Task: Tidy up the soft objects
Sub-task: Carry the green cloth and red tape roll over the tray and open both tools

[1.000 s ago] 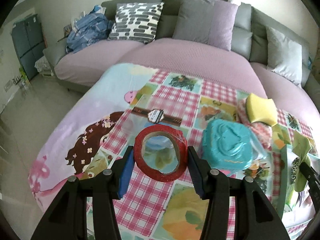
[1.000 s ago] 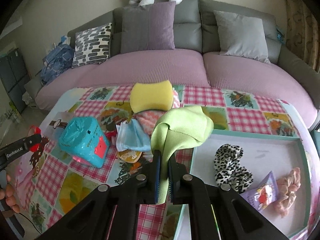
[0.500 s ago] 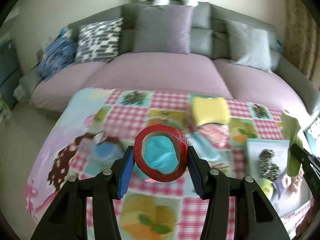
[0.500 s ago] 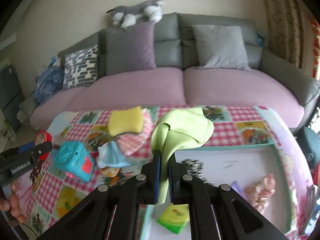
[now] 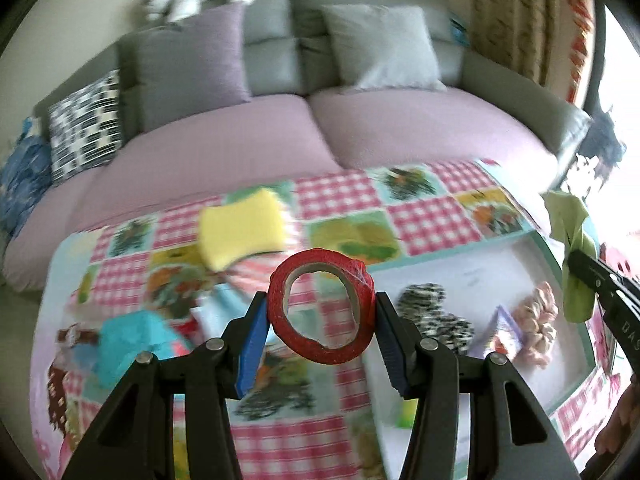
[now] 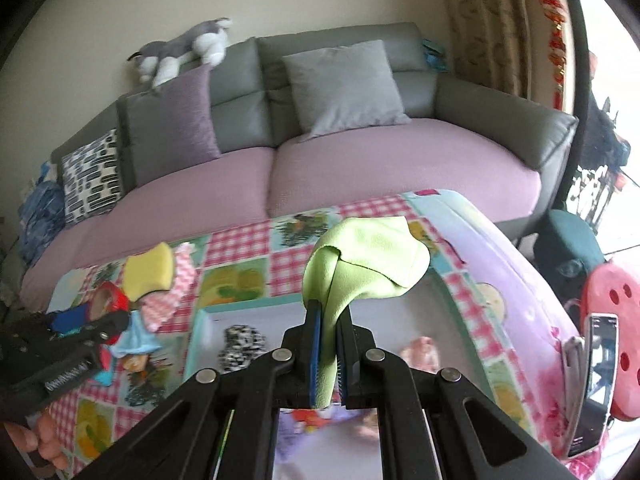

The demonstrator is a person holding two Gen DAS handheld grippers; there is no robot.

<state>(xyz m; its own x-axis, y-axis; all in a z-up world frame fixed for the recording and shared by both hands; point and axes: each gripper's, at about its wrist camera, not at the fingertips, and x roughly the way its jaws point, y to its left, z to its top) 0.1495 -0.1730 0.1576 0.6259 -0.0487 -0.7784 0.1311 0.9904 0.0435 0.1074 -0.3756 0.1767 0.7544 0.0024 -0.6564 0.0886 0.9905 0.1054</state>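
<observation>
My left gripper [image 5: 320,316] is shut on a red tape roll [image 5: 322,306], held upright above the patterned tablecloth just left of the white tray [image 5: 476,272]. Over the tray's far edge my right gripper [image 6: 328,334] is shut on a lime green cloth [image 6: 368,256] that bulges above the fingers. In the tray lie a leopard-print scrunchie [image 5: 434,312], a pink scrunchie [image 5: 538,312], a purple packet [image 5: 496,332] and a small green packet [image 5: 406,412]. A yellow sponge [image 5: 240,232] rests on a pink checked cloth [image 6: 168,304].
A teal box [image 5: 132,344] and a pale blue cloth [image 6: 138,340] lie on the left of the table. Beyond it stands a sofa [image 6: 360,160] with cushions and a plush dog [image 6: 180,48]. A phone on a stand [image 6: 596,384] is at the right.
Both grippers have swung to the right across the table, each keeping its grip. The tray has come into the middle of both views, while the teal box has slid off to the left.
</observation>
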